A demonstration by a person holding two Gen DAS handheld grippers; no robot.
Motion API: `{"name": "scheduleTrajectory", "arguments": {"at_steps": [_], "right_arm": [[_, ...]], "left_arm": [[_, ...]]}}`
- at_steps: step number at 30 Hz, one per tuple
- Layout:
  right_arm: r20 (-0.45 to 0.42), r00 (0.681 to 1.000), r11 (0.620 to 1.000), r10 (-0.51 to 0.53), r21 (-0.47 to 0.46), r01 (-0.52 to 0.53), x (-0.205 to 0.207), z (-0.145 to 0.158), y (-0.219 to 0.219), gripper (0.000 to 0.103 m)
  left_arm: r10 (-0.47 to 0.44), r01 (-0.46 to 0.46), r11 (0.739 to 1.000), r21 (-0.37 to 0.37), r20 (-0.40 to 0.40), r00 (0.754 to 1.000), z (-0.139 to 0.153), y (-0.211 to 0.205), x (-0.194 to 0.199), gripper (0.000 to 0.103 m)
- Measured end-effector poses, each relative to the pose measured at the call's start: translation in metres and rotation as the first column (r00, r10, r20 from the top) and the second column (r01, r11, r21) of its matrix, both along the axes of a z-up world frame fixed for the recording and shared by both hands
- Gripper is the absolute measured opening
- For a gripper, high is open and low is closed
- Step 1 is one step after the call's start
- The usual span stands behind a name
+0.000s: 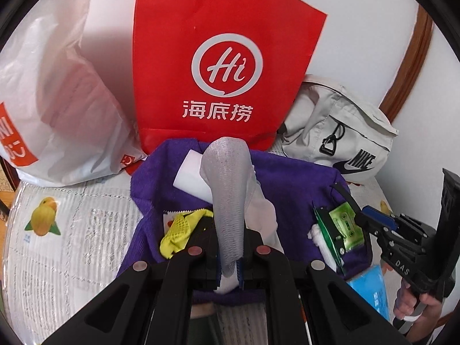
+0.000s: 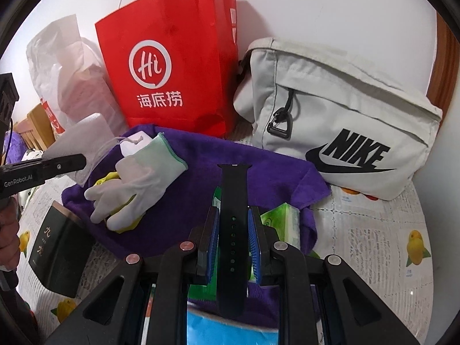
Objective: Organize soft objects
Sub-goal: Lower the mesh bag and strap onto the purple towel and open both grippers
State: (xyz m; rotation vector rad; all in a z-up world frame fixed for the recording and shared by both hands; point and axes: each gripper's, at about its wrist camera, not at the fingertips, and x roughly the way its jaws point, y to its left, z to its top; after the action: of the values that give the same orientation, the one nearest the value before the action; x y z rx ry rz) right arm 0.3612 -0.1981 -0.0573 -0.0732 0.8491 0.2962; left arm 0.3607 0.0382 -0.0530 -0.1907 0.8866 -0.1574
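Left tongs (image 1: 230, 258) clamped on a grey mesh pouch (image 1: 227, 201), frame centre. Right tongs (image 2: 233, 244) clamped on a black watch strap (image 2: 233, 215), lower centre, above purple towel (image 2: 273, 178).

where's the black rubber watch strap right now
The black rubber watch strap is clamped upright in the right gripper, above the purple towel, beside the green packet.
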Motion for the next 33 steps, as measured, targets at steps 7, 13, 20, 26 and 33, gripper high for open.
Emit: {"name": "scheduleTrajectory", "arguments": {"at_steps": [7, 13, 20, 26, 33], "right_arm": [[-0.031, 1.000, 1.000, 0.000, -0.005, 0.000, 0.012, -0.012, 0.008, 0.020], [-0.084, 0.996, 1.000, 0.001, -0.015, -0.003, 0.023, -0.024, 0.010, 0.020], [-0.124, 0.992, 1.000, 0.009, -0.020, -0.011, 0.030, -0.032, 0.013, 0.021], [-0.126, 0.992, 1.000, 0.010, -0.015, -0.012, 0.030, -0.033, 0.012, 0.038], [-0.080, 0.997, 0.999, -0.006, -0.040, 0.003, 0.023, -0.023, 0.010, 0.070]], "left_arm": [[-0.015, 0.014, 1.000, -0.015, -0.049, 0.999, -0.019, -0.003, 0.023, 0.008], [-0.020, 0.019, 1.000, -0.024, -0.074, 0.997, -0.030, -0.004, 0.032, 0.008], [-0.025, 0.023, 1.000, -0.021, -0.091, 0.996, -0.034, -0.008, 0.035, 0.018], [-0.017, 0.019, 0.999, 0.026, -0.089, 0.996, -0.031, -0.013, 0.037, 0.046], [0.006, -0.004, 0.999, 0.037, -0.051, 0.999, -0.015, -0.011, 0.032, 0.076]]}}
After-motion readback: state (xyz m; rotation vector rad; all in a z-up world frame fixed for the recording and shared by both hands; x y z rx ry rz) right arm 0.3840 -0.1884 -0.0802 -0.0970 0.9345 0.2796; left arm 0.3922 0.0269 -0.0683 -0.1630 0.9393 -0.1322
